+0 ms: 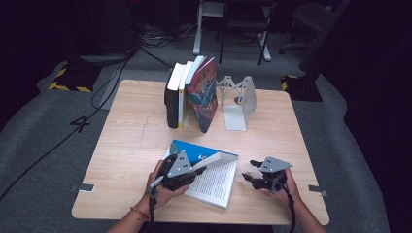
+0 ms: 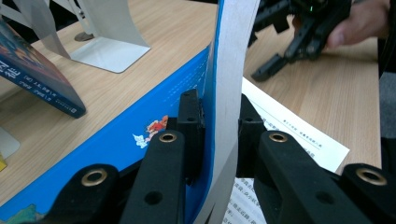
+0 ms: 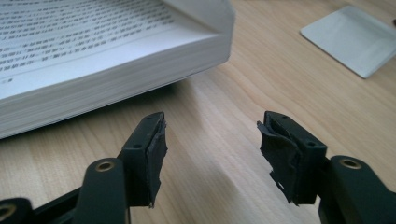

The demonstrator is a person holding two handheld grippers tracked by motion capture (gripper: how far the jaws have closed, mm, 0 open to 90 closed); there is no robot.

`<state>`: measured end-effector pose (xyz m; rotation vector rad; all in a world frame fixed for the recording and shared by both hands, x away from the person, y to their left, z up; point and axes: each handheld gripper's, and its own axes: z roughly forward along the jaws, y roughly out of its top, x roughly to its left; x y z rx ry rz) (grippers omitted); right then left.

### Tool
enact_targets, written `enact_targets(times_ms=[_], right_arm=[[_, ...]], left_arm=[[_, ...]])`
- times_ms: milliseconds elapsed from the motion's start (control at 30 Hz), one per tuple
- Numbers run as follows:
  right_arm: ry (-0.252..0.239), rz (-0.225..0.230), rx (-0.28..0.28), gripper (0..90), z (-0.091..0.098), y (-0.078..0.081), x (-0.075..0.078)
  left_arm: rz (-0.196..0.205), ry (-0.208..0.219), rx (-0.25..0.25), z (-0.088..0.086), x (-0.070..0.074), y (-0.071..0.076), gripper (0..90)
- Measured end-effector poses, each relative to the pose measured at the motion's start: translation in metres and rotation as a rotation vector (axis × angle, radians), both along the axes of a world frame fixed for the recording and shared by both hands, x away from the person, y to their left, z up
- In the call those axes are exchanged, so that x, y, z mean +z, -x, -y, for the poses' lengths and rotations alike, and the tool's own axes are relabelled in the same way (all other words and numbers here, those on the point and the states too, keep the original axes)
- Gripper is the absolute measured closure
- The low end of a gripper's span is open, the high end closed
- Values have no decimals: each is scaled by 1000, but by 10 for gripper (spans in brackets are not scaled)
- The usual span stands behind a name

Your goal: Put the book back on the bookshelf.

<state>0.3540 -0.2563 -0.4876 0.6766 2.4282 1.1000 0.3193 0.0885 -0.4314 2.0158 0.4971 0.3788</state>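
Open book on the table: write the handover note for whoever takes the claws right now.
Left claw: shut on the blue cover of the open book, holding it lifted off the pages.
Right claw: open, nothing between its jaws, low over the table beside the book's page block.
Done: cover raised.
Left: judging by the standing books and bookend behind, probably close it and shelve it there.

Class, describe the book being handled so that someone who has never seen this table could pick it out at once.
On the wooden table, look at the near edge, well in front of the row of upright books beside the metal bookend. The open book lies flat there, its blue cover pinched by the left hand-held gripper. It alone lies open, showing printed pages.
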Motion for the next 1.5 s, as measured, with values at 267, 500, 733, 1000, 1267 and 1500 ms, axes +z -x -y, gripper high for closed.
enact_targets(times_ms=[267, 500, 733, 1000, 1267, 1500], right_arm=[[18, -34, 55, 361, -15, 0, -7], [0, -55, 146, 322, -32, 1, -11], [-79, -20, 165, 365, -37, 8, -3], [-164, 0, 138, 387, -33, 12, 13], [-234, 48, 109, 387, -21, 18, 39], [-261, 115, 93, 395, -9, 24, 61]], left_arm=[[-2, 36, 4, -8, 6, -1, 782], [-2, 38, -4, -11, 8, -1, 785], [-17, 53, -4, -13, 10, -2, 785], [-45, 47, -21, -8, 19, -1, 784], [-48, 75, -54, 1, 25, 4, 783], [-56, 109, -108, 15, 29, 3, 783]])
